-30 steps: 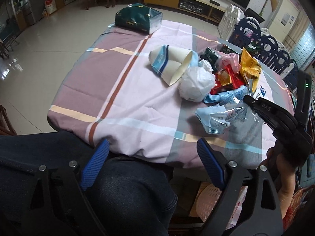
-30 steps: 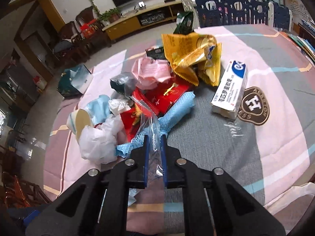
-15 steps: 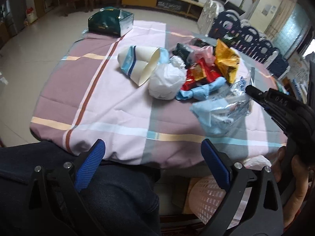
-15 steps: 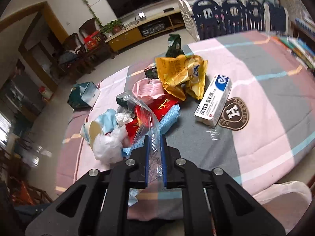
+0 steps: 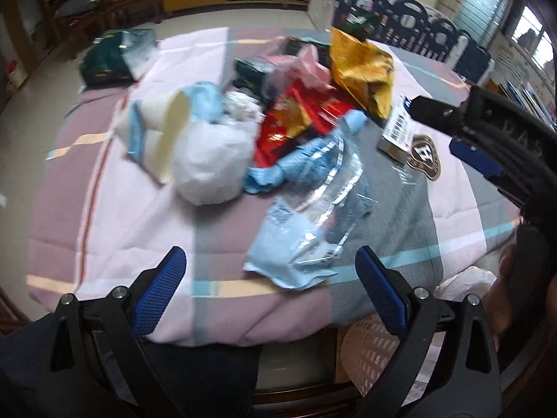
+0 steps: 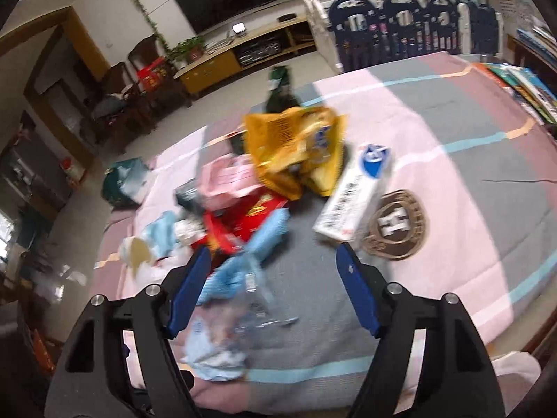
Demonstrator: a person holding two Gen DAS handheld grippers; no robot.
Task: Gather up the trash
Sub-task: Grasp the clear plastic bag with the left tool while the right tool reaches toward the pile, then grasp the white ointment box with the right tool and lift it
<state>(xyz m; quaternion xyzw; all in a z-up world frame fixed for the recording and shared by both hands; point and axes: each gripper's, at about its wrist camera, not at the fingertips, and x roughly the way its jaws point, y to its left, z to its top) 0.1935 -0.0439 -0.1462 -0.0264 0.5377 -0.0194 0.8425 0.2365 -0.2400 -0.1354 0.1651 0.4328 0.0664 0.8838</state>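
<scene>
The right tongs [image 6: 273, 278] are opening over the clear plastic wrapper [image 5: 313, 216], untouched; the left tongs [image 5: 271, 289] gape wide, empty.

Count of items on the cloth [image 5: 139, 216]:

- One clear plastic bag [image 5: 306, 230] with pale-blue print, near the front edge.
- One white plastic bag [image 5: 212, 163], bunched.
- Paper cups [image 5: 156, 132]: nested and lying down; at least two, exact number cannot be told.
- One blue wrapper [image 5: 306, 160].
- One red packet [image 5: 296, 122].
- One yellow packet [image 5: 362, 69].
- One pink bag [image 5: 310, 66].
- One white carton [image 6: 358, 195].
- One green box [image 5: 115, 55] at the far corner.
- One basket [image 5: 376, 358] below the table edge.

Grippers counted: two.
</scene>
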